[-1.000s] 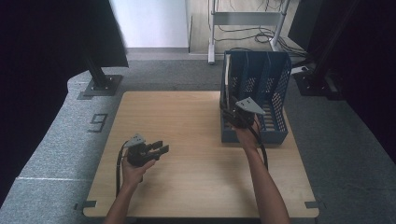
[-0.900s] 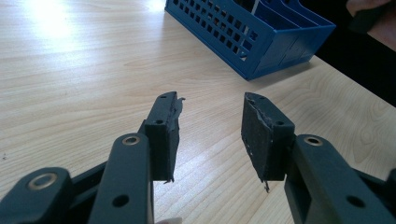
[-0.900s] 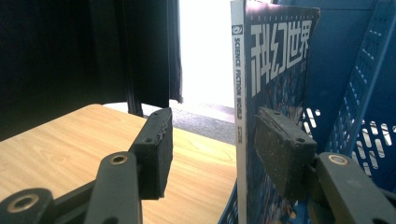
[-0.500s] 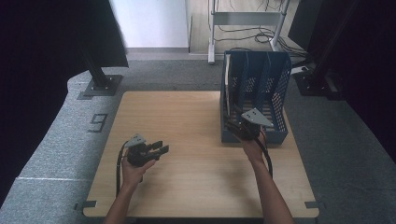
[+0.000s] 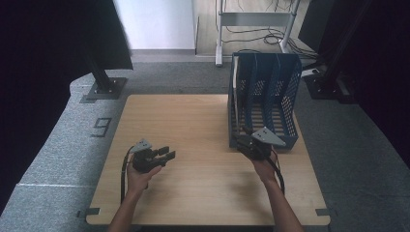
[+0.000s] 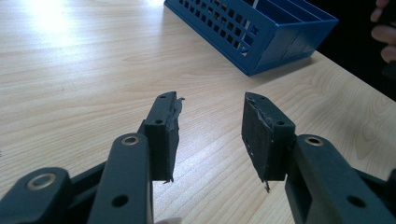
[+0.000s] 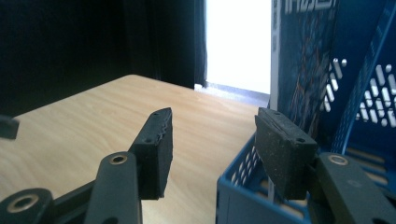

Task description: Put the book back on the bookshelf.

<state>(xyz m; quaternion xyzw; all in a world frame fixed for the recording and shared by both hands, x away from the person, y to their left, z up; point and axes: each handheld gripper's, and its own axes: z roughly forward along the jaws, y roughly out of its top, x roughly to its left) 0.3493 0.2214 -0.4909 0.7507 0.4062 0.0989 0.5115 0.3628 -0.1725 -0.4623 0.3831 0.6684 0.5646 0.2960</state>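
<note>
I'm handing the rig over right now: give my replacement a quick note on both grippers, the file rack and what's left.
Left gripper: open, nothing between the jaws, low over the bare wooden table, well clear of the rack.
Right gripper: open, holding nothing, at the near left corner of the blue file rack.
A book or folder stands upright in the rack's leftmost slot.
Done: it sits in the rack and no gripper holds it.
Left: probably just move the right gripper away from the rack; check that the book stands steady.
</note>
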